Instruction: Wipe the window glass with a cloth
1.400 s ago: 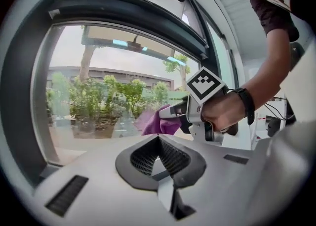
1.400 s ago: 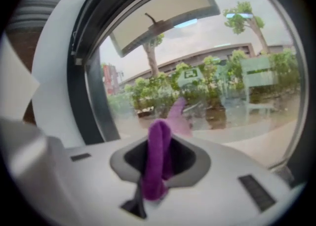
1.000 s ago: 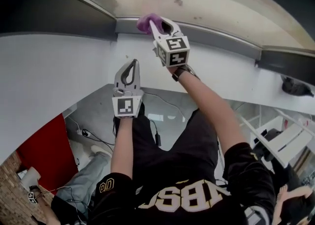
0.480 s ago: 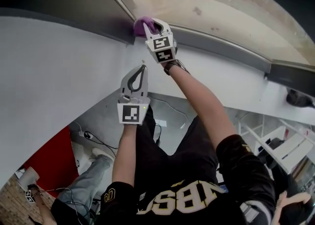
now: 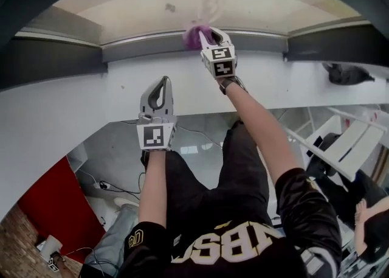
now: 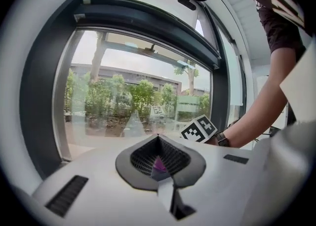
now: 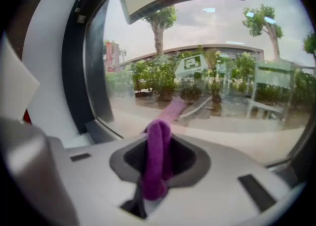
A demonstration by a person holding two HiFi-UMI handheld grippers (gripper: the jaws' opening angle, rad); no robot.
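Two grippers, one purple cloth and one large pane of glass in a dark frame are what I can count here. Each gripper carries one black-and-white marker cube, so two of those.

The right gripper (image 5: 209, 32) is at the top centre of the head view, with its jaws clamped tight on the cloth (image 5: 194, 36). Its own view shows the cloth as a folded loop standing up between the jaws in the lower middle of the frame. The bunched end sits just left of the jaw tips, at the bottom edge of the window glass (image 5: 255, 3) where it meets the frame (image 5: 55, 64). A pale purple reflection shows in the pane, but I cannot tell whether the cloth is pressed onto the glass.

The left gripper (image 5: 162, 81) is left of centre in the head view, over the white ledge (image 5: 73, 106) and well short of the window. Its jaws meet tip to tip and grip nothing. A teardrop gap is left between them, and a sliver of the purple shows through it in the left gripper view.

The right arm is stretched far forward, with a dark watch (image 5: 227, 84) on the wrist. The left forearm runs straight up the frame and reaches less far. Beyond the glass stand bushes (image 6: 143, 96), trees and a low building.
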